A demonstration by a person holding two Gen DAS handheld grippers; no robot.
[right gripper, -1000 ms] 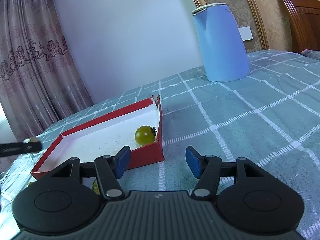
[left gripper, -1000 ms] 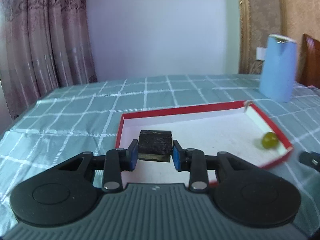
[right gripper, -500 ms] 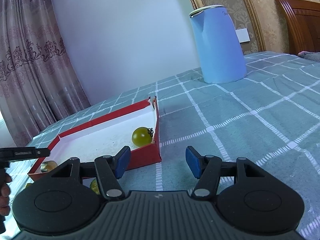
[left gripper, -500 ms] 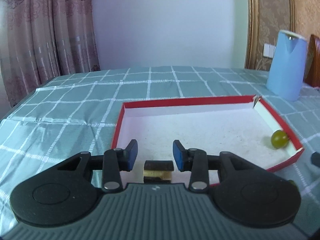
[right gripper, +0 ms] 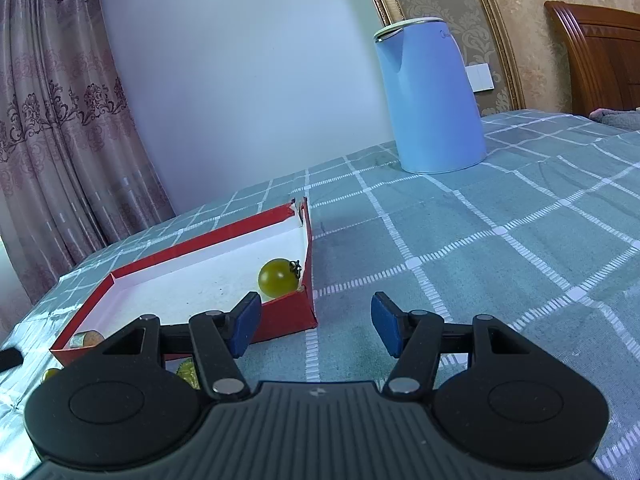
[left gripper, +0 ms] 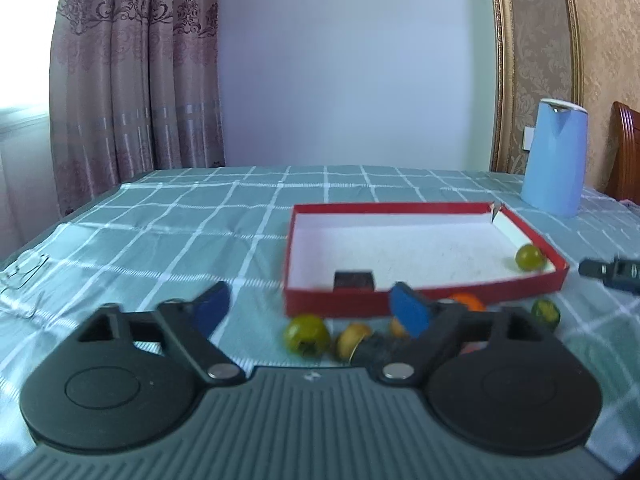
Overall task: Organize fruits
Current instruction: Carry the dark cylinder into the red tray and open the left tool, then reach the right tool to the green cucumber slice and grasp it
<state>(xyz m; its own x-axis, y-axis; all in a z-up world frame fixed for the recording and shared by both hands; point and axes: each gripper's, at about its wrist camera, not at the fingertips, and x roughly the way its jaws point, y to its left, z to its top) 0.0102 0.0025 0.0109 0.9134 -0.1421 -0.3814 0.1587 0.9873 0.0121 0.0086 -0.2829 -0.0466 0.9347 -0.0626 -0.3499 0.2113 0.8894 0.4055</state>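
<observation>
A red tray (left gripper: 424, 302) with a white floor lies on the checked cloth. Inside it are a dark block (left gripper: 354, 280) near the front wall and a green tomato (left gripper: 530, 257) at the right wall. My left gripper (left gripper: 310, 312) hovers just in front of the tray, its jaws opening wide and pressing on nothing. A green fruit (left gripper: 307, 334), a yellow one (left gripper: 352, 340) and an orange one (left gripper: 466, 302) lie on the cloth below it. My right gripper (right gripper: 316, 328) stands open and empty beside the tray's (right gripper: 288, 320) near right corner, close to the green tomato (right gripper: 278, 278).
A blue kettle (left gripper: 554, 156) (right gripper: 432, 96) stands at the back right. Another green fruit (left gripper: 545, 312) lies right of the tray front. The cloth's left edge falls away toward a curtain (left gripper: 132, 80). A wooden headboard (right gripper: 600, 52) is at the far right.
My left gripper let go of the dark block, which now rests in the tray. It drew back out of the tray and spread its jaws wide. The right gripper has not moved.
</observation>
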